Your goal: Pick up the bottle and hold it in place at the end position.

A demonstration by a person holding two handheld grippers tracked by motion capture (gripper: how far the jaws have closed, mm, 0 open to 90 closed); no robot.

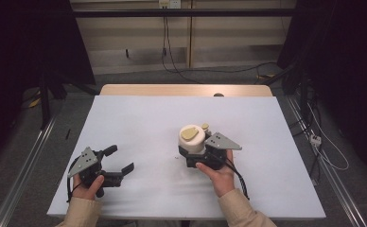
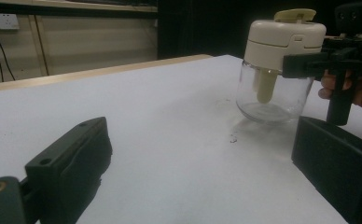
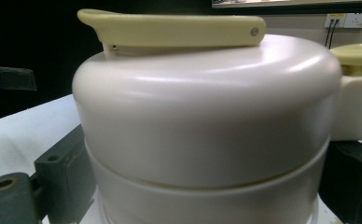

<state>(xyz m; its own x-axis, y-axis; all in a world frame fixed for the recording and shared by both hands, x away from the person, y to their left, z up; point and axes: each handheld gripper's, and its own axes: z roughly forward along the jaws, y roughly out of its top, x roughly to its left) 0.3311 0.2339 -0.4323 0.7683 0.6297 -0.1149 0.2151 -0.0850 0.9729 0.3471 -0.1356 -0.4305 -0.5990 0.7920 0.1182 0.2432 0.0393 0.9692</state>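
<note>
One jar (image 1: 192,139), one lid; two grippers.

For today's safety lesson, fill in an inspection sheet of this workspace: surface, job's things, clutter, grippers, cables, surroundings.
Surface: white table, a few small specks beside the jar.
Job's things: glass jar with cream lid, upright, looks empty.
Clutter: nothing seen.
Grippers: right gripper has its jaws around the jar's lid; left gripper open, apart from the jar.
Cables: black cable hanging from a wall socket; more on the floor at right.
Surroundings: dark curtains, metal rails.
</note>
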